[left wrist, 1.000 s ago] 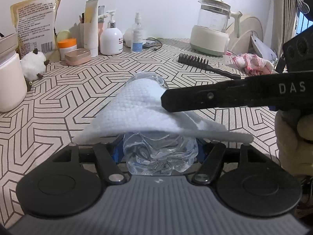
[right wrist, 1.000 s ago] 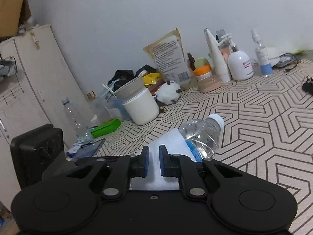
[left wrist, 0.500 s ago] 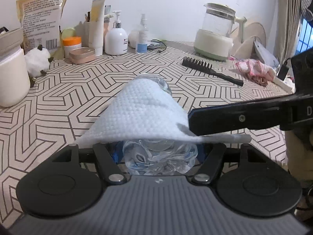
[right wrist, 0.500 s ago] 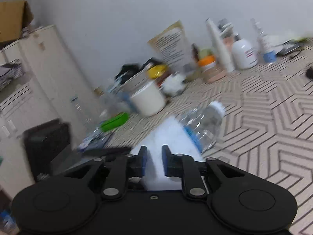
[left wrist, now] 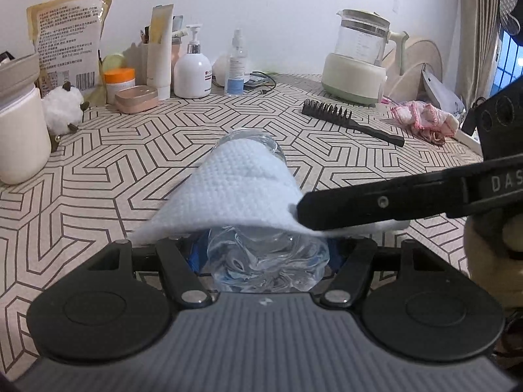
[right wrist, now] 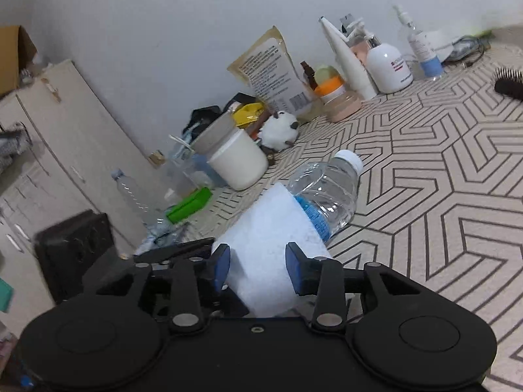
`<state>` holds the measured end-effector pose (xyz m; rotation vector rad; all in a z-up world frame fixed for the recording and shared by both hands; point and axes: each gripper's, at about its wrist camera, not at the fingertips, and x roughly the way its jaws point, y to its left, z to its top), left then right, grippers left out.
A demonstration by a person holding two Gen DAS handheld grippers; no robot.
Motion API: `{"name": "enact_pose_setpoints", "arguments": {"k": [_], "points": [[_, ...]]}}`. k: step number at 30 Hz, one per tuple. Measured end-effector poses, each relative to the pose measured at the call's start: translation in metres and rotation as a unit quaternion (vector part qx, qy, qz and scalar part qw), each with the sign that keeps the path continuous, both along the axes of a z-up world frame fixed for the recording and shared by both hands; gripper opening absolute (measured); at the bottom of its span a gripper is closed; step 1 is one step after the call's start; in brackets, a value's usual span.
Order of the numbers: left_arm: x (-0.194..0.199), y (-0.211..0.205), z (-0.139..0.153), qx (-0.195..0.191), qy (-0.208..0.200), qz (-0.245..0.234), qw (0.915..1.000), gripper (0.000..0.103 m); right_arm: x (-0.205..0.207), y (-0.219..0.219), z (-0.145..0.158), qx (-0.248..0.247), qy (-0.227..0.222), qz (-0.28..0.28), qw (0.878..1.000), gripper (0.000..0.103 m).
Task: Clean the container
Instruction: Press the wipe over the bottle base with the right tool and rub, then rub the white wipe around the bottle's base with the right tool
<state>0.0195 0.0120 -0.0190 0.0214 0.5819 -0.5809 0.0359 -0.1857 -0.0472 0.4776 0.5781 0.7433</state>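
Note:
A clear plastic bottle [left wrist: 268,258] with a white cap [right wrist: 349,160] and blue label lies along my left gripper [left wrist: 268,251], which is shut on its base. A white wipe [left wrist: 235,189] is draped over the bottle's body; it also shows in the right wrist view [right wrist: 268,248]. My right gripper [right wrist: 256,264] is open, its blue pads on either side of the wipe, over the bottle's lower half. In the left wrist view its black finger [left wrist: 392,199] rests on the wipe's right edge.
The patterned table [left wrist: 130,170] holds a white jar [left wrist: 19,143], a toy sheep [left wrist: 65,107], lotion bottles [left wrist: 193,68], a kettle [left wrist: 359,65], a black comb [left wrist: 349,121] and a pink cloth [left wrist: 421,121]. A cabinet [right wrist: 65,150] stands left.
My right gripper was shut on the wipe and has opened. It slid back toward the bottle's base, and the wipe stays draped on the bottle.

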Motion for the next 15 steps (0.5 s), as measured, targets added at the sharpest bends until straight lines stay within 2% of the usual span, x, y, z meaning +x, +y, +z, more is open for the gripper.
{"name": "enact_pose_setpoints", "arguments": {"k": [9,13,15], "points": [[0.003,0.004,-0.001,-0.011,0.007,0.000,0.9999,0.067,0.005,-0.006,-0.004,0.002,-0.008,-0.014,1.000,0.045],[0.005,0.006,-0.002,-0.018,0.014,0.000,0.9997,0.067,0.011,-0.013,-0.006,-0.051,0.000,-0.073,0.996,0.045],[0.005,0.006,-0.002,-0.019,0.011,-0.003,0.9998,0.067,0.014,-0.017,-0.007,-0.049,0.008,-0.086,0.995,0.045]]}}
